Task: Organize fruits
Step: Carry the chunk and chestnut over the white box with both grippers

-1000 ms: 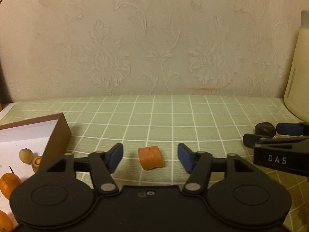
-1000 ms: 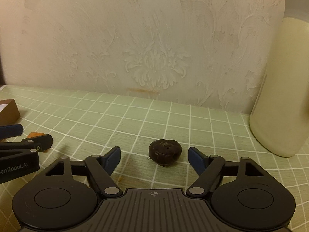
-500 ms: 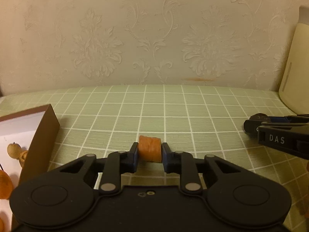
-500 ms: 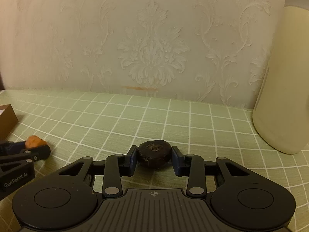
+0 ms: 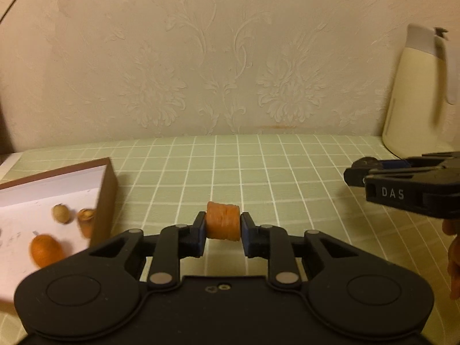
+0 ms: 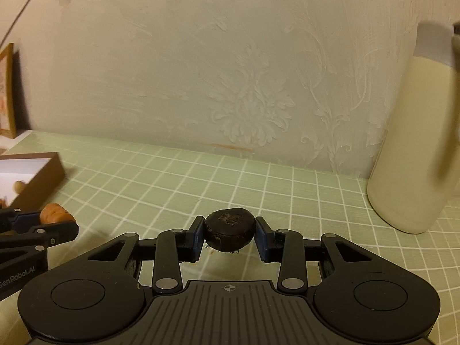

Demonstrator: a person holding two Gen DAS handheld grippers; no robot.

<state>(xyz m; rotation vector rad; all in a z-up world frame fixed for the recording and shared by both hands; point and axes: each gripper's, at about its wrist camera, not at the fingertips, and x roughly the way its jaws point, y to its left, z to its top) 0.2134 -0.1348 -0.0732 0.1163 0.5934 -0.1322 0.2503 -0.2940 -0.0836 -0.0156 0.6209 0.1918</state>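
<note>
The orange fruit piece point(image 5: 223, 225), a ridged stubby cylinder, sits clamped between the left claw's point(image 5: 223, 231) blue pads, flat ends against them. The dark brown round fruit point(image 6: 230, 233), rough and slightly flattened, is pinched between the right claw's point(image 6: 230, 237) pads.

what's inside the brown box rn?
In the brown box, on its white floor: one orange fruit and two small tan-brown fruits. The left tongs' body and the frame edge hide the rest.
</note>
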